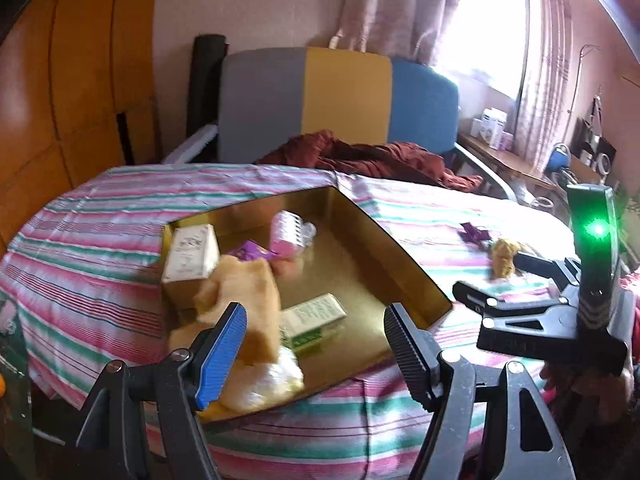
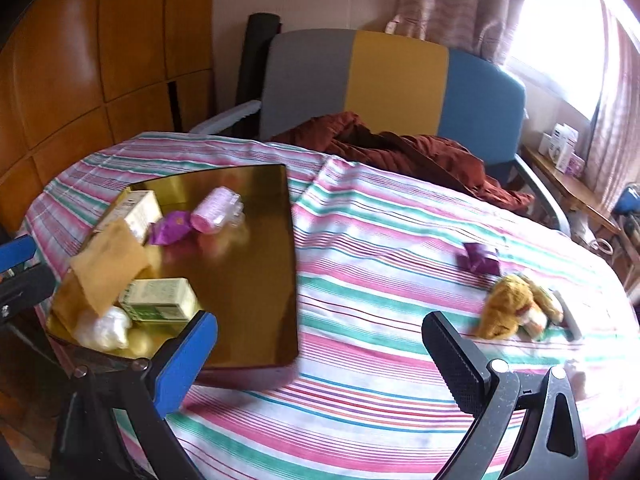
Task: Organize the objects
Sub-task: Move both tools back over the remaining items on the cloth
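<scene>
Gold tray ahead-left of right gripper, jaws spread, empty. Plush toy ahead-right. Left gripper spread, empty, over tray.

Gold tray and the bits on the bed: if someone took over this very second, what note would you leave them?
Left tool: open, empty, over the gold tray's near edge.
Right tool: open, empty, above the striped bedcover.
In the tray: two cartons, a pink roll, a purple wrapper, a tan cloth, a white bag.
Left to do: the dark purple wrapper and the yellow plush toy lie on the cover, right of the tray; something pale beside the toy is too blurred to name.
</scene>
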Tool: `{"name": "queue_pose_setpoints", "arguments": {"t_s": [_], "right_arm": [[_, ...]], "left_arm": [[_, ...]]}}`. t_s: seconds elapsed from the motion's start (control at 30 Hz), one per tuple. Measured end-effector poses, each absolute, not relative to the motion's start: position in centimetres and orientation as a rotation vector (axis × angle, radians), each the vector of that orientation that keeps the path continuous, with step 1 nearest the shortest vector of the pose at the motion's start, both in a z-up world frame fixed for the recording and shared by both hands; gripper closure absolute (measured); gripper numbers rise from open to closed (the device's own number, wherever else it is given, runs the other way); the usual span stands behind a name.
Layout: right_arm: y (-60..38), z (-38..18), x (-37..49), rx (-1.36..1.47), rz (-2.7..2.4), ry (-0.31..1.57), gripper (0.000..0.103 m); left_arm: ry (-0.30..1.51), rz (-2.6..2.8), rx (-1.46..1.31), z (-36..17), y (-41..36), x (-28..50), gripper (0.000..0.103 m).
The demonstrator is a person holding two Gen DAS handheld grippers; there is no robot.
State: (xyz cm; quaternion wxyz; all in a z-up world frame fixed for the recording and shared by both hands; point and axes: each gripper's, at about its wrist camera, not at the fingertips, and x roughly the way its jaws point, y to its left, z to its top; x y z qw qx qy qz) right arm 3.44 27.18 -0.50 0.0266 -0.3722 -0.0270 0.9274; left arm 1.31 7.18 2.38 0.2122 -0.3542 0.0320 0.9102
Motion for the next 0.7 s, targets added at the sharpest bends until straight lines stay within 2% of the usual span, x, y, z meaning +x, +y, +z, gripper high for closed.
{"name": "queue_pose_setpoints", "arguments": {"t_s": [0.33, 0.6, 0.7], "right_arm": [[32.8, -0.5, 3.9, -1.15, 2.746, -0.093, 0.0], [43.7, 1.0, 4.1, -1.127, 2.533, 0.026, 0.0], [49.3, 1.0, 4.8, -1.095, 2.425, 0.157, 0.0]], "left_arm": [[0.142, 2.403, -0.983, 2.1, 10.3, 1.9, 0.031], [0.208, 2.328, -0.973, 2.4, 13.4, 2.1, 0.031], [0.242, 2.289, -0.972, 2.4, 15.1, 2.3, 0.031]]}}
